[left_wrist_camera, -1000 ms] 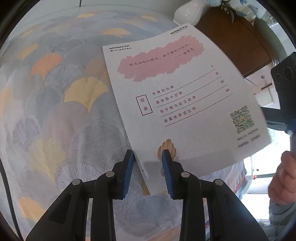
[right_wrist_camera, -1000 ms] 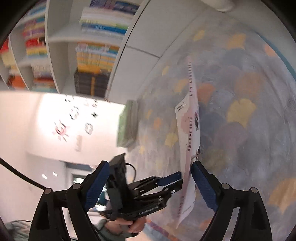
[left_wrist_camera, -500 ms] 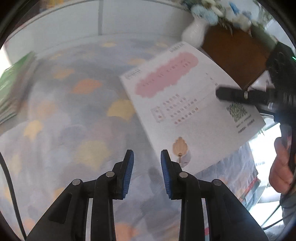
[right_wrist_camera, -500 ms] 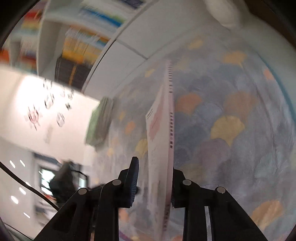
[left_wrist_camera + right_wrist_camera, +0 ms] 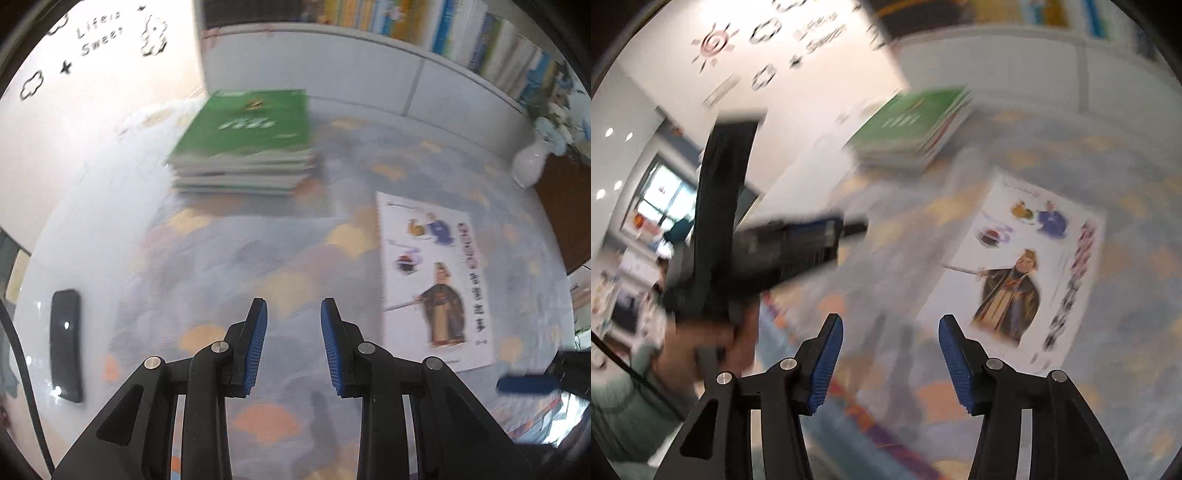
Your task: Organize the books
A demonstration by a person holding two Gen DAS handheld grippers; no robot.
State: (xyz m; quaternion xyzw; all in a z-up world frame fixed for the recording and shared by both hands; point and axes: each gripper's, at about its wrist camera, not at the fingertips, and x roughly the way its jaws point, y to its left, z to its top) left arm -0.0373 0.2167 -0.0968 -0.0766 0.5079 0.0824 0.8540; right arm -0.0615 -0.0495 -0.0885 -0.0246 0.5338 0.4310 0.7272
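Leaf-patterned surface [image 5: 229,258] carries a thin booklet [image 5: 432,280] beside the green stack [image 5: 243,144]; both grippers [image 5: 291,343] [image 5: 890,354] gape empty; its flat cover could slip a pinch.

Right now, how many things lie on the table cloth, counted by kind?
Stack of green books: 1 stack; the number of books inside cannot be told
Single white picture book: 1
Black phone: 1
White vase: 1
Total: 4

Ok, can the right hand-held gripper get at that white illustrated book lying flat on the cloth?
Probably yes. The right hand-held gripper is open and empty, and the white illustrated book lies flat just ahead with nothing on it. Lying flat, its edge may be hard to pinch.
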